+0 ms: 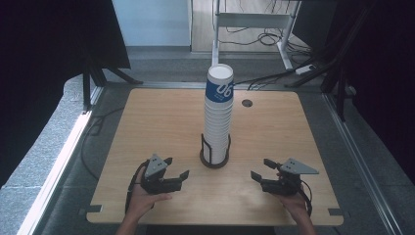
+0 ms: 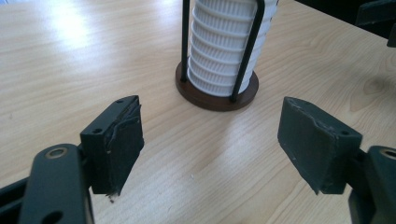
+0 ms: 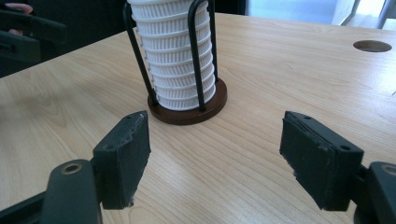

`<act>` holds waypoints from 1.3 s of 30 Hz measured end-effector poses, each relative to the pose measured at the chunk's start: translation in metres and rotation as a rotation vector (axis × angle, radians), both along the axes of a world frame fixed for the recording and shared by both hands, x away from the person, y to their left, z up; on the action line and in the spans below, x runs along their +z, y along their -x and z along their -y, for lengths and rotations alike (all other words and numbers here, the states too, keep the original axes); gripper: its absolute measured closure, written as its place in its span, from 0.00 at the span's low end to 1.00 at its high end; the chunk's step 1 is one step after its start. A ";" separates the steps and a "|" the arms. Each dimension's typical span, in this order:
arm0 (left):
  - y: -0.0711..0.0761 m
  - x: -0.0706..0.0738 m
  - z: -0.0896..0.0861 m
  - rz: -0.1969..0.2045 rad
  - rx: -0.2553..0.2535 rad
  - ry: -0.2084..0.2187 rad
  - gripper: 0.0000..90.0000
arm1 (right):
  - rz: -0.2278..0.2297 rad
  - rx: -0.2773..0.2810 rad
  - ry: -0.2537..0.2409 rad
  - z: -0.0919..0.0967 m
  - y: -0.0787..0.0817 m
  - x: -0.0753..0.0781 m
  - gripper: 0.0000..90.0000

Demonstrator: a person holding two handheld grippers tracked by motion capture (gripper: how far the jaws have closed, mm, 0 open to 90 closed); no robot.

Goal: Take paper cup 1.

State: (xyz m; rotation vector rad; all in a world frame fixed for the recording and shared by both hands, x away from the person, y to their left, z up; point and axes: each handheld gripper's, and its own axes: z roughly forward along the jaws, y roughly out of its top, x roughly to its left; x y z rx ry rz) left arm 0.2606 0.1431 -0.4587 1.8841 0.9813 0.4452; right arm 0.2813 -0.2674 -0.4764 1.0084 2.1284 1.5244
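light wood table (image 1: 161, 117) on grey floor, dark curtains at the sides. high view: tall stack of paper cups (image 1: 219, 110) in a black wire holder (image 1: 215, 155) mid-table; left gripper (image 1: 176, 168) and right gripper (image 1: 259, 169) flank it near the front edge. left gripper view: jaws wide, nothing between, holder base just ahead. right gripper view: jaws wide, empty. likely best: steady the holder with one gripper, pinch the top cup's rim, lift straight up.

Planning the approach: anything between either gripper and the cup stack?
Nothing visible. Bare table lies between the left gripper and the cup stack, and between the right gripper and it. The holder rods ring the lowest cups; higher cups are free.
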 end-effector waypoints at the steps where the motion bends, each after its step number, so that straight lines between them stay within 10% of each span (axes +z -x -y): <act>1: 0.001 0.001 0.000 0.001 0.000 -0.001 0.24 | 0.001 0.001 0.001 0.001 0.001 0.001 0.28; 11: 0.005 0.011 -0.008 0.001 -0.018 0.065 0.22 | 0.008 0.006 -0.027 0.007 0.000 0.003 0.29; 39: -0.036 0.041 0.030 0.083 -0.138 0.058 0.15 | 0.016 0.008 -0.033 0.011 0.002 0.006 0.30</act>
